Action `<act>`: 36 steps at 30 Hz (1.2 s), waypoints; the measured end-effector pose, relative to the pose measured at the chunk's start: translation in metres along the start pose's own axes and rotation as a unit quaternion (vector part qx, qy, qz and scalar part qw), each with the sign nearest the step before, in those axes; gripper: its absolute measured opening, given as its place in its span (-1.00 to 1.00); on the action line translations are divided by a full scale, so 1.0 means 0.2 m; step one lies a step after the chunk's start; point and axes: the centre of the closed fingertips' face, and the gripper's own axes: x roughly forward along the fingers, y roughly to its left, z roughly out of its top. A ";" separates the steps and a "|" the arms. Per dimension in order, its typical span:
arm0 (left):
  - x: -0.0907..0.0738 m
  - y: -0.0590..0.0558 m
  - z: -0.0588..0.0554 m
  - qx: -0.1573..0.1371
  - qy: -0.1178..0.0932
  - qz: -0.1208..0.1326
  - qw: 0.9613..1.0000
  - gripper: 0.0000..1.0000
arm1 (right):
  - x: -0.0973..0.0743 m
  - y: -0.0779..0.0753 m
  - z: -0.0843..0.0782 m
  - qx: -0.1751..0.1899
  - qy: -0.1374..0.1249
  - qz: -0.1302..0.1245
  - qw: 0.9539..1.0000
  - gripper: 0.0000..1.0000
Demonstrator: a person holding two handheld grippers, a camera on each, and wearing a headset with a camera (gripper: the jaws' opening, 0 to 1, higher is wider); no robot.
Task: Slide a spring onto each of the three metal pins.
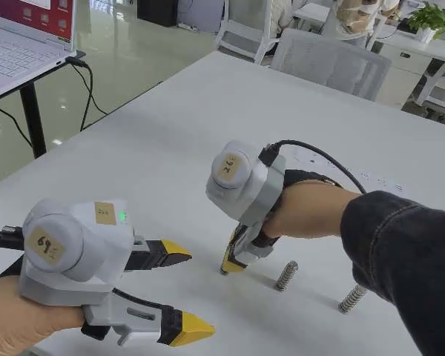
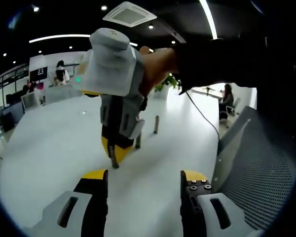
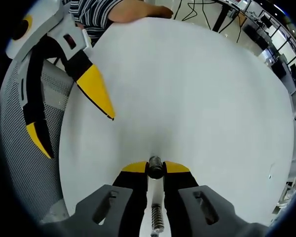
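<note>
Spring: small grey coiled metal spring (image 3: 155,168) is held upright at the white table (image 1: 170,133).
Right gripper (image 1: 228,267): clenched on the spring.
Left gripper (image 1: 187,291): released, empty, well apart.
Advice: coil to be kept upright over its pin; grip to be eased only once seated.

A mesh chair (image 1: 334,63) and laptop desk (image 1: 30,93) flank the white table (image 1: 170,126).

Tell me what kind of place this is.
Probably an open-plan office: a mesh chair at a long white table, a laptop on a stand beside it, a potted plant further back, and an air vent in the ceiling.
</note>
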 end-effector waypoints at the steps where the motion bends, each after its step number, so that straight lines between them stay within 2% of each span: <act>1: 0.00 0.00 0.00 0.000 0.000 0.000 1.000 0.07 | 0.00 0.00 0.00 0.000 0.000 0.000 1.000 -0.82; 9: 0.00 0.00 0.00 0.000 0.001 0.000 1.000 0.08 | 0.01 0.00 0.00 0.004 -0.009 -0.001 1.000 -0.73; 20: 0.01 0.00 -0.02 0.002 0.009 -0.004 1.000 0.08 | -0.07 -0.04 -0.03 0.021 -0.035 -0.018 0.999 -0.59; 29: 0.01 -0.02 -0.03 0.004 0.016 -0.013 1.000 0.09 | -0.15 -0.07 -0.05 0.040 -0.068 -0.044 0.996 -0.44; 36: 0.02 -0.04 -0.04 0.007 0.024 -0.022 0.999 0.09 | -0.24 -0.10 -0.09 0.067 -0.102 -0.067 0.990 -0.33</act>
